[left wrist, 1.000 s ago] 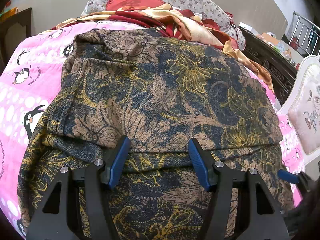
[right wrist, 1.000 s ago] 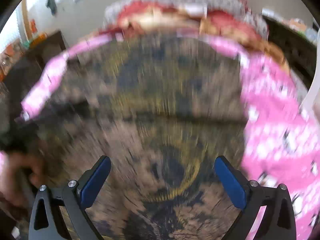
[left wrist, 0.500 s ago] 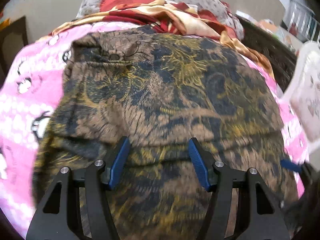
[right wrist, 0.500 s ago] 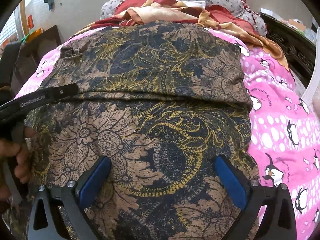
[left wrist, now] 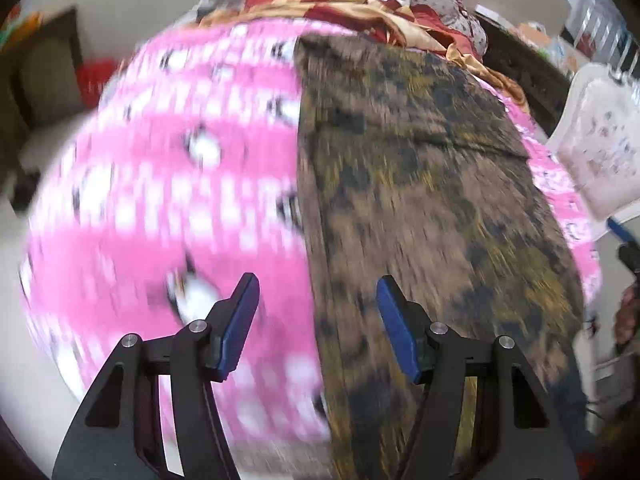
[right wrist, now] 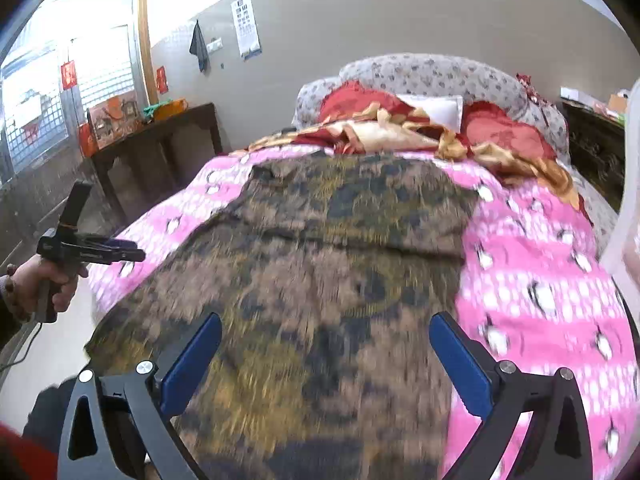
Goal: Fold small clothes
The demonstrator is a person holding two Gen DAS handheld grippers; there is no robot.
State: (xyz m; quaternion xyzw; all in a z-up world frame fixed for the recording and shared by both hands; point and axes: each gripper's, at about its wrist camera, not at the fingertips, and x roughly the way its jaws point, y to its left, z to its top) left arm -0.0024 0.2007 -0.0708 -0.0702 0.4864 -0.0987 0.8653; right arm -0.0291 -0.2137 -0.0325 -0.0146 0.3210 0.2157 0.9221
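Observation:
A brown garment with a blue and gold floral print (left wrist: 420, 184) lies folded on the pink penguin bedspread (left wrist: 180, 168); a fold edge crosses its far half. It also shows in the right wrist view (right wrist: 320, 280). My left gripper (left wrist: 316, 328) is open and empty, held above the garment's left edge. My right gripper (right wrist: 324, 364) is wide open and empty, above the garment's near part. The left gripper shows from outside at the left of the right wrist view (right wrist: 132, 254), off the bed's left side.
A red and gold blanket (right wrist: 400, 128) and a grey patterned headboard (right wrist: 440, 76) lie at the far end. A dark wooden side table (right wrist: 160, 140) stands left of the bed. A white chair (left wrist: 600, 140) stands on the right.
Both grippers have pulled back and lifted off the garment. The left gripper has swung left, so pink bedspread now fills its left side. The right view now shows the room walls.

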